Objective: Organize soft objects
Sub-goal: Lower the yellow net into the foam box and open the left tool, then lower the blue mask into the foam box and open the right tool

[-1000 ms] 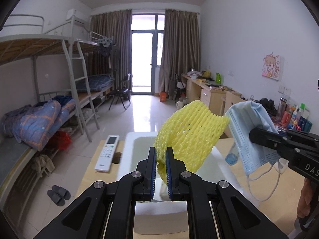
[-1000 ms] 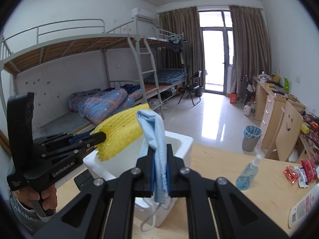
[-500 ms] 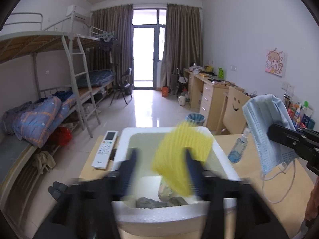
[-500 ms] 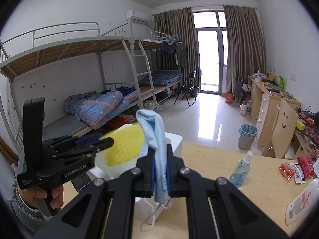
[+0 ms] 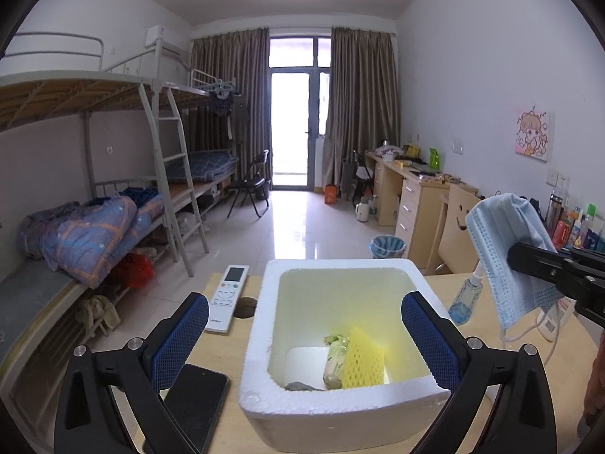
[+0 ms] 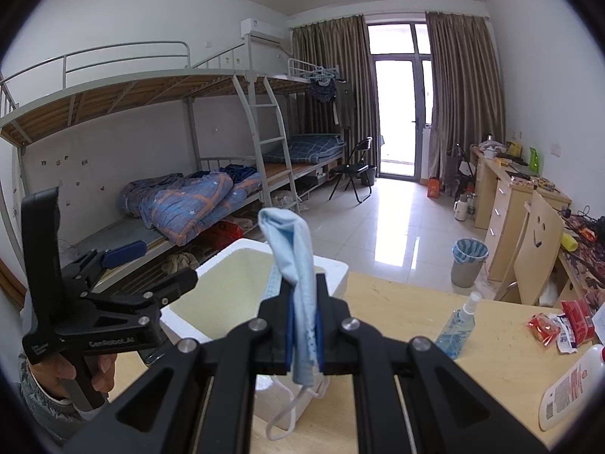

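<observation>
A: Surface?
B: Light wooden table (image 5: 227,422) in a bunk-bed dormitory room.
A: Task items?
B: Yellow foam-mesh sleeve (image 5: 362,362) lies inside the white polystyrene box (image 5: 340,412), at its near right. Left gripper (image 5: 304,335) has just been opening; its jaws stand wide with nothing between them. Right gripper (image 6: 303,335) is clamped on a light-blue pleated face mask (image 6: 295,261), right of the box.

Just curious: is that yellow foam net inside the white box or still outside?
Inside: the yellow foam net lies on the white box floor.
</observation>
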A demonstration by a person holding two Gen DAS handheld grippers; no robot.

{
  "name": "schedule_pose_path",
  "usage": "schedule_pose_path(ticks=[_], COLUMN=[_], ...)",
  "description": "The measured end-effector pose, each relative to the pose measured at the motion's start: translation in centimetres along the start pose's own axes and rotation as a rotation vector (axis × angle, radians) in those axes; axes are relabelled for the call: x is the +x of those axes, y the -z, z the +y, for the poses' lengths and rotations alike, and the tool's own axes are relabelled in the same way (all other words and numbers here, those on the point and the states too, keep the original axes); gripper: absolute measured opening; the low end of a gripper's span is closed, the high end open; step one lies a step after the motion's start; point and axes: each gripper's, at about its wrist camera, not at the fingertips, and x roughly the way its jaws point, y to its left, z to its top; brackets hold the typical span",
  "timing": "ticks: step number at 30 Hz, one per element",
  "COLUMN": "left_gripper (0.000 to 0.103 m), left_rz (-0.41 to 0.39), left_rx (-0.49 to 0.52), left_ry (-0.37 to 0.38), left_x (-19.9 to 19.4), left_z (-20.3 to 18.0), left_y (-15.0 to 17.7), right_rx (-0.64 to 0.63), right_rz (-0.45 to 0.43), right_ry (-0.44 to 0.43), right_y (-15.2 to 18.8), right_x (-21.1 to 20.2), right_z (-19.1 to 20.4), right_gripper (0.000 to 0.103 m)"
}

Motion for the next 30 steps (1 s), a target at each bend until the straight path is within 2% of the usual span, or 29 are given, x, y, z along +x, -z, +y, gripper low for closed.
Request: schedule_pose_path(ticks=[13, 24, 30], left_gripper=[0.102, 0.102, 0.102], left_rz=[-0.031, -0.058, -0.061], left_rx=[-0.013, -0.006, -0.013], left_ry=[-0.056, -0.107, -0.121], left_x=[-1.8, -3.9, -4.4], left_z=[2.2, 3.7, 4.4], left_y=[0.2, 0.8, 1.0], right_rx=[-0.018, -0.051, -0.060], right_rz=[0.009, 0.029, 0.036], right_ry=[-0.042, -0.110, -0.116], right_y=[-0.3, -0.9, -1.1], right_x=[1.0, 3.6, 4.4], right_z=[1.3, 3.7, 4.3], right_gripper=[0.012, 0.012, 0.012])
